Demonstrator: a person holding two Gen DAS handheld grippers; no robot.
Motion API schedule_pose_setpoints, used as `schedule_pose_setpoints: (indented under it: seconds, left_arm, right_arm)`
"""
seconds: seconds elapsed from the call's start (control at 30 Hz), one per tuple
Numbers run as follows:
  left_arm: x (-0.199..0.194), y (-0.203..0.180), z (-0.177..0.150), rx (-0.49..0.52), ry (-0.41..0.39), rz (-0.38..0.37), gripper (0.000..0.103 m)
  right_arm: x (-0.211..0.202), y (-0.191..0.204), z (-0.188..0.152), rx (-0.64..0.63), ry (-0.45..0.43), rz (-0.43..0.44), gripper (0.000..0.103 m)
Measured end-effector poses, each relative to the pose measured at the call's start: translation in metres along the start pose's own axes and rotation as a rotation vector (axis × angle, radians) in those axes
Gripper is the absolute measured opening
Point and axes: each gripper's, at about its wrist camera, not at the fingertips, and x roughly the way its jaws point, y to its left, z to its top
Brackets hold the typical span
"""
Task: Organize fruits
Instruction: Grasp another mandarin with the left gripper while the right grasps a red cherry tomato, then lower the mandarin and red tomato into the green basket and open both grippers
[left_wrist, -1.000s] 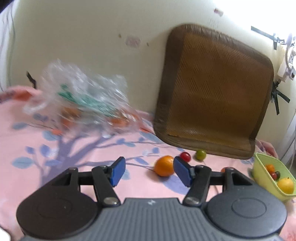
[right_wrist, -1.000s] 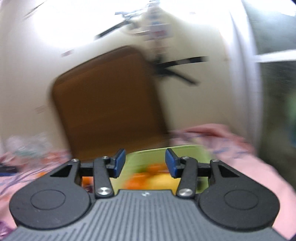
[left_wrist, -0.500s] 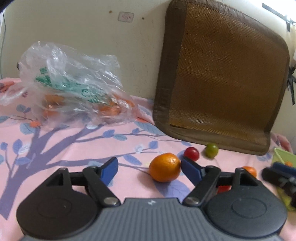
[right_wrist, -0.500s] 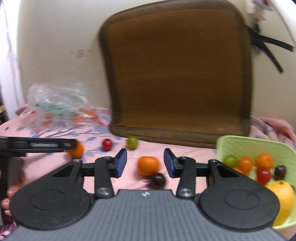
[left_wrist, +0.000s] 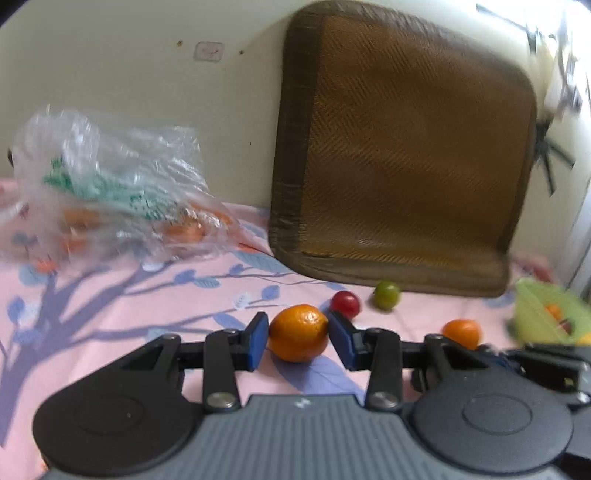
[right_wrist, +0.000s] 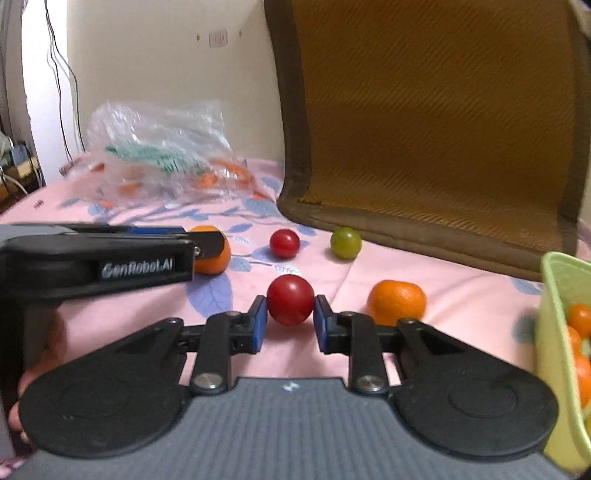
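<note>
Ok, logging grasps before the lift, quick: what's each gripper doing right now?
Left gripper: jaws just closed, shut on the orange.
Right gripper: jaws just closed, shut on the red fruit.

brown cushion and plastic bag block the back; pink sheet between lies open.

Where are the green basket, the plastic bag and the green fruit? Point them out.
green basket (right_wrist: 554, 317), right wrist view, on its near wall.
plastic bag (right_wrist: 159, 147), right wrist view, on its crinkled middle.
green fruit (right_wrist: 345, 242), right wrist view, on its centre.
</note>
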Motion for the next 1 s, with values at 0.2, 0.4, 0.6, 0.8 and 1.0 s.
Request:
schedule_pose_setpoints:
  seconds: [0.2,0.4,0.6,0.8,1.0]
  left_arm:
    - [-0.020,-0.019,-0.005,-0.038,0.009,-0.186,0.037]
    - [-0.030,-0.092,-0.011,0.031,0.067,-0.387,0.037]
    - [-0.023,-0.171,0.001,0.120,0.092,-0.485,0.037]
    - [0.007,-0.212,0.010,0.125,0.140,-0.486,0.037]
    - [0.055,-0.230,0.011,0.101,0.215,-0.460,0.037]
  right_arm:
    - [-0.065,-0.010,-0.028,0.009,-0.109,-0.069,0.029]
    - [-0.130,-0.037,-0.060,0.045,-0.227,-0.198,0.029]
    - [-0.170,-0.097,-0.072,0.150,-0.305,-0.364,0.029]
    - [-0.165,-0.144,-0.074,0.204,-0.290,-0.451,0.030]
    - [-0.158,-0.151,-0.079,0.246,-0.274,-0.457,0.031]
